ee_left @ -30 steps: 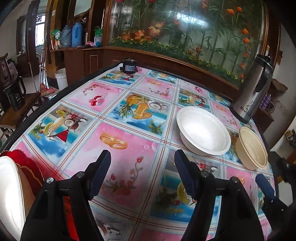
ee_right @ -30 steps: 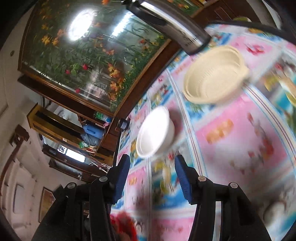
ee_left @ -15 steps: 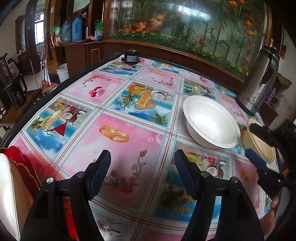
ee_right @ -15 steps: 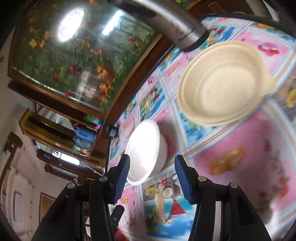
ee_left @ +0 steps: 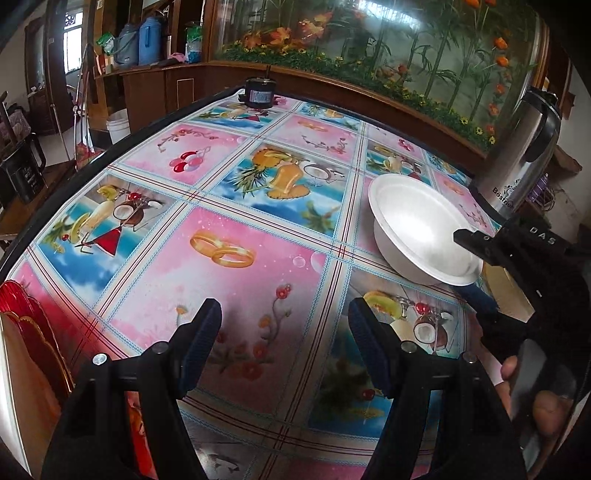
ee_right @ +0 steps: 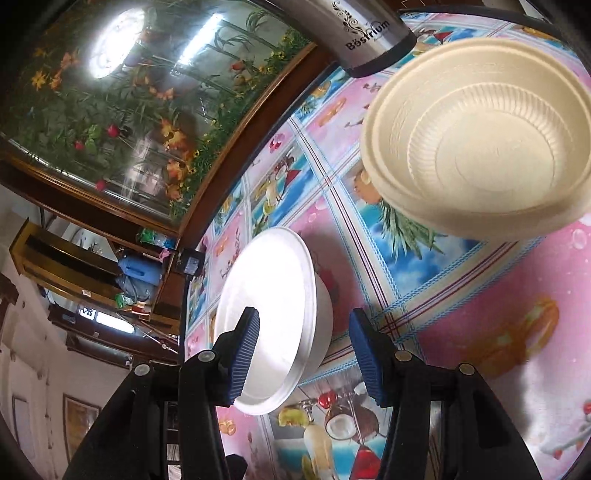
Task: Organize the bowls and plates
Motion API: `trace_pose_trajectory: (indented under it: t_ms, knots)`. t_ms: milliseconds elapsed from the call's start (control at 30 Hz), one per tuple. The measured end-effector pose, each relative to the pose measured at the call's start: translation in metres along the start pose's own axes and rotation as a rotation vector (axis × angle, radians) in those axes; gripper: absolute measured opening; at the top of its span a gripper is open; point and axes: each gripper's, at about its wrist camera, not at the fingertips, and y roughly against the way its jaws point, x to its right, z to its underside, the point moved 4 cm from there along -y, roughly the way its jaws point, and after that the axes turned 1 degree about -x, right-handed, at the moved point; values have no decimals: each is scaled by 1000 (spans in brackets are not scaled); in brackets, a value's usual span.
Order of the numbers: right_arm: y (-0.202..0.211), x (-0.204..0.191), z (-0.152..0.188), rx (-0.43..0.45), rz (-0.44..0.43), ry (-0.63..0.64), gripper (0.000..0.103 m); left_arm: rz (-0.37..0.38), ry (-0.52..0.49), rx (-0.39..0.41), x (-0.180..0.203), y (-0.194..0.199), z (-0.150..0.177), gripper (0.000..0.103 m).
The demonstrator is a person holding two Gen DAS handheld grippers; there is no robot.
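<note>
A white bowl (ee_left: 417, 229) stands on the patterned tablecloth at the right; it also shows in the right wrist view (ee_right: 273, 295). A cream ribbed bowl (ee_right: 480, 147) stands beyond it. My right gripper (ee_right: 303, 354) is open, rolled on its side, its jaws straddling the white bowl's near rim without gripping it; it also appears in the left wrist view (ee_left: 476, 266). My left gripper (ee_left: 284, 347) is open and empty, low over the tablecloth. A red plate with a gold rim (ee_left: 33, 332) sits at the left edge.
A steel thermos jug (ee_left: 524, 162) stands behind the bowls, also in the right wrist view (ee_right: 365, 33). A small black object (ee_left: 260, 94) sits at the table's far edge. A flower-painted glass cabinet (ee_left: 369, 44) backs the table.
My right gripper has moved in toward the white bowl until its jaws straddle the rim. The left gripper has shifted slightly forward and stays open.
</note>
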Motion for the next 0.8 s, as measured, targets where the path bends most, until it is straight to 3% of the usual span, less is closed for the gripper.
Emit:
trace_pose_trajectory:
  t_ms: [200,267,533,800]
  knots:
    - [0,4,0,15,32,8,25,14,1,-8,1,0,0,71]
    - [2,4,-1,17,35,9,11,36,20,-10,0,1,-2,71]
    - [29,3,-4,-1,15,49,9,103,118,-80,-5,-8,-17,72]
    - [52,17,-8,-30,12,83,9,210,173,-253,20,-35,-18,73]
